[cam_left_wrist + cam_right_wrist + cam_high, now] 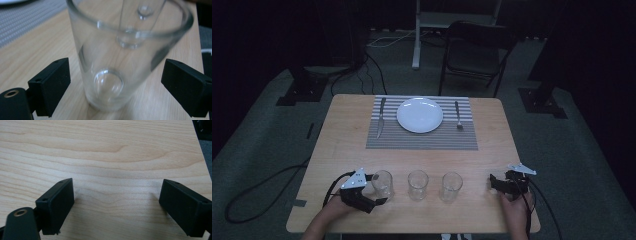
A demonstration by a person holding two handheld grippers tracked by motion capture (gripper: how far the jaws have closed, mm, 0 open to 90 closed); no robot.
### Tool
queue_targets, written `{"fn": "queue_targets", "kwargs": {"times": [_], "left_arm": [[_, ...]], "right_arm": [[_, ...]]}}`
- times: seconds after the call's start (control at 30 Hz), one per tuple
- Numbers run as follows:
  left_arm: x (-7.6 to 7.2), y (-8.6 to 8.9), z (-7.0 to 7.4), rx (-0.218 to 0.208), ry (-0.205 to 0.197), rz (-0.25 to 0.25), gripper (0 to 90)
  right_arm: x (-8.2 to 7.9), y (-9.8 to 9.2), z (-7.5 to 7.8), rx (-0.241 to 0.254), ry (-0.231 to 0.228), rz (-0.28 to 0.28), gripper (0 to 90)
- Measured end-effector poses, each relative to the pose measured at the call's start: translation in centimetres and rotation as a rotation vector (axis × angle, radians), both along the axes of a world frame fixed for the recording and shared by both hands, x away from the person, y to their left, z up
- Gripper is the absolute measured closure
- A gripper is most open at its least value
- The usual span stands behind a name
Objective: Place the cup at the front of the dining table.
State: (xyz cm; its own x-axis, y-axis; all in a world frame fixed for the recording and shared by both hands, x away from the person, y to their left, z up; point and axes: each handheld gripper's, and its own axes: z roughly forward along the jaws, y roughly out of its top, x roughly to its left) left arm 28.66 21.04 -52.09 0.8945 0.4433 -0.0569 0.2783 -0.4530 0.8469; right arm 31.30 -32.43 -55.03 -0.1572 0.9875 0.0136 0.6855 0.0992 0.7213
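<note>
Three clear empty glasses stand in a row near the table's front edge: the left glass [382, 184], the middle glass [418, 184] and the right glass [452, 186]. My left gripper [377, 189] has its jaws on either side of the left glass [112, 50]. In the left gripper view [115, 82] a gap shows between each pad and the glass wall, so the gripper is open. My right gripper [493, 183] rests low over bare wood at the front right, to the right of the row. Its jaws stand wide open [116, 205] with nothing between them.
A striped grey placemat [422, 137] at the far side of the wooden table [342, 145] bears a white plate [420, 114], a knife [381, 117] on its left and a fork [458, 115] on its right. A dark chair [477, 52] stands behind the table.
</note>
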Motion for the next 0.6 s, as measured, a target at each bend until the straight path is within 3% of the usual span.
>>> {"fn": "queue_targets", "kwargs": {"times": [0.17, 0.23, 0.6], "left_arm": [[0.27, -0.31, 0.28, -0.062, -0.040, 0.022, 9.4], [0.27, -0.40, 0.27, -0.087, -0.049, 0.017, 15.2], [-0.06, -0.70, 0.38, -0.136, -0.083, 0.014, 15.3]], "right_arm": [[0.00, 0.00, 0.00, 0.000, 0.000, 0.000, 12.4], [0.00, 0.00, 0.00, 0.000, 0.000, 0.000, 12.4], [0.00, 0.00, 0.00, 0.000, 0.000, 0.000, 12.4]]}}
